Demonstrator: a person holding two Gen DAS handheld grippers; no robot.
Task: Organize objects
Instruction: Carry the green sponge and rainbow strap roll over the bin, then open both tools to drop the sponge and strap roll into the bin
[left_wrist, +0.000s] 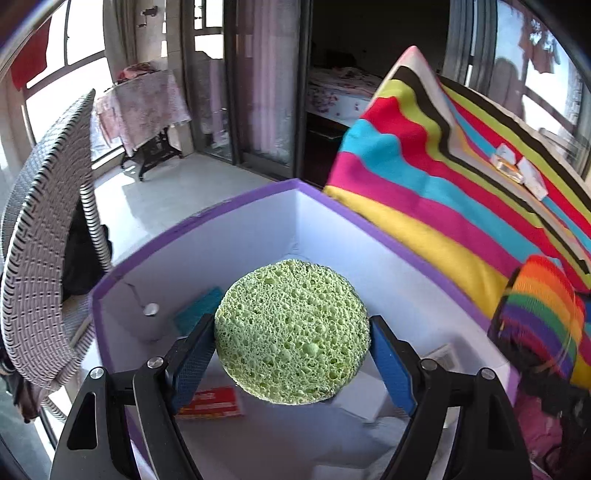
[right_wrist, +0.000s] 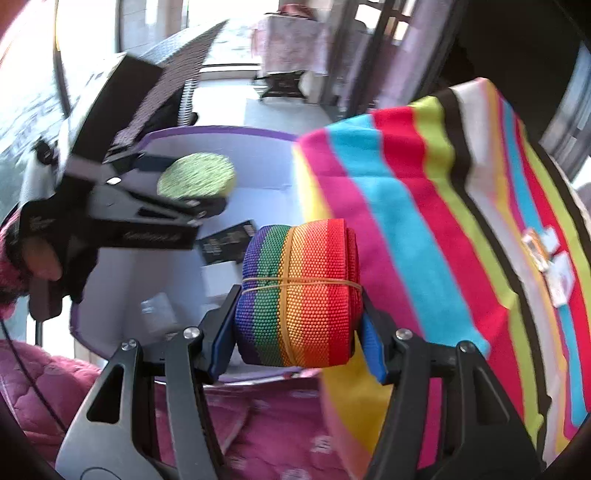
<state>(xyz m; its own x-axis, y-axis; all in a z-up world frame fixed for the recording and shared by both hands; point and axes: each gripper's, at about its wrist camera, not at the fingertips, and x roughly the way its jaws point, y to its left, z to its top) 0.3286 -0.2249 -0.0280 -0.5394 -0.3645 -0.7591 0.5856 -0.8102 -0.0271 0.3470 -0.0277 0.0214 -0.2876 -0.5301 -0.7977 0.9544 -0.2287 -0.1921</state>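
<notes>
The left hand-held gripper (left_wrist: 291, 345) grips a round green sponge (left_wrist: 291, 332), its blue pads (left_wrist: 391, 365) pressing on the sponge's two sides. The sponge hangs over the open white box with a purple rim (left_wrist: 369, 225). Inside the box lie a red card (left_wrist: 212, 402), a teal item (left_wrist: 197, 308) and a few white and dark packets.

The right hand-held gripper (right_wrist: 297, 332) grips a roll of rainbow webbing (right_wrist: 299, 295) bound with a yellow rubber band (right_wrist: 299, 282); the roll sits at the near edge of the same box, beside a striped, many-coloured pillow (right_wrist: 424, 221). Small white packets (right_wrist: 550, 258) lie on the pillow. A pink quilt (right_wrist: 258, 424) lies below the right hand-held gripper. A wicker chair (left_wrist: 40, 240) stands to the left of the box.
</notes>
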